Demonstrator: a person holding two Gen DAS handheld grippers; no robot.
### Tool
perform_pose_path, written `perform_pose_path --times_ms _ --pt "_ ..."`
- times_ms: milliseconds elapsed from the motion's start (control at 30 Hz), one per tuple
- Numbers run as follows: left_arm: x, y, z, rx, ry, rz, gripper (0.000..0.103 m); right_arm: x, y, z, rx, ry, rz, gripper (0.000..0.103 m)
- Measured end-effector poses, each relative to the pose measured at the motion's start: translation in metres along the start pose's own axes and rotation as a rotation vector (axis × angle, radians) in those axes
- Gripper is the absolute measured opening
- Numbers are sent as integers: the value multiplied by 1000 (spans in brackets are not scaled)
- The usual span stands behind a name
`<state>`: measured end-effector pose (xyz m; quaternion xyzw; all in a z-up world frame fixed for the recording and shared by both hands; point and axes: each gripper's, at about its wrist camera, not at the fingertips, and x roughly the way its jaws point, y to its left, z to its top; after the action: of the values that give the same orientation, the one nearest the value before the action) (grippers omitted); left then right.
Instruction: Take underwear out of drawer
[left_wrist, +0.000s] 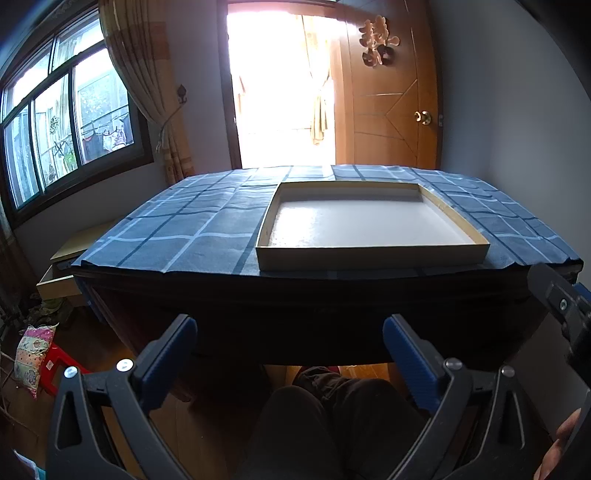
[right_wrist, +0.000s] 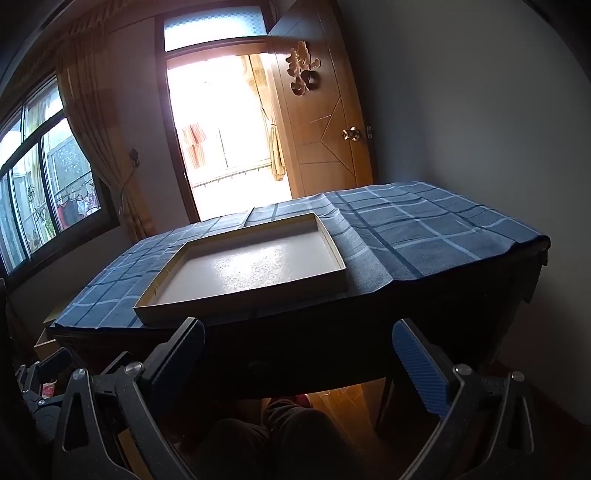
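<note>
A dark wooden table stands in front of me; its front face is in deep shadow and I cannot make out a drawer front or handle on it. No underwear shows in either view. My left gripper is open and empty, held low before the table's front. My right gripper is open and empty too, also low before the front face. The right gripper's body shows at the right edge of the left wrist view. An empty shallow tray with a white floor lies on the blue checked tablecloth.
The tray also shows in the right wrist view, on the cloth. My dark-trousered legs are under the table. A pale open drawer unit, a red stool and a patterned bag stand at the left. An open door is behind.
</note>
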<state>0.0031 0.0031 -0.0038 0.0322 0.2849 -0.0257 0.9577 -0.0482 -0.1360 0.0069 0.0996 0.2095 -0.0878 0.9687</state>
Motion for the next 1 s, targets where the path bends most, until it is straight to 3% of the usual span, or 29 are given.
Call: perform_pose_path --times_ms 1000 --pt "2 -3 -5 9 5 -4 103 2 -3 -3 11 13 -2 102"
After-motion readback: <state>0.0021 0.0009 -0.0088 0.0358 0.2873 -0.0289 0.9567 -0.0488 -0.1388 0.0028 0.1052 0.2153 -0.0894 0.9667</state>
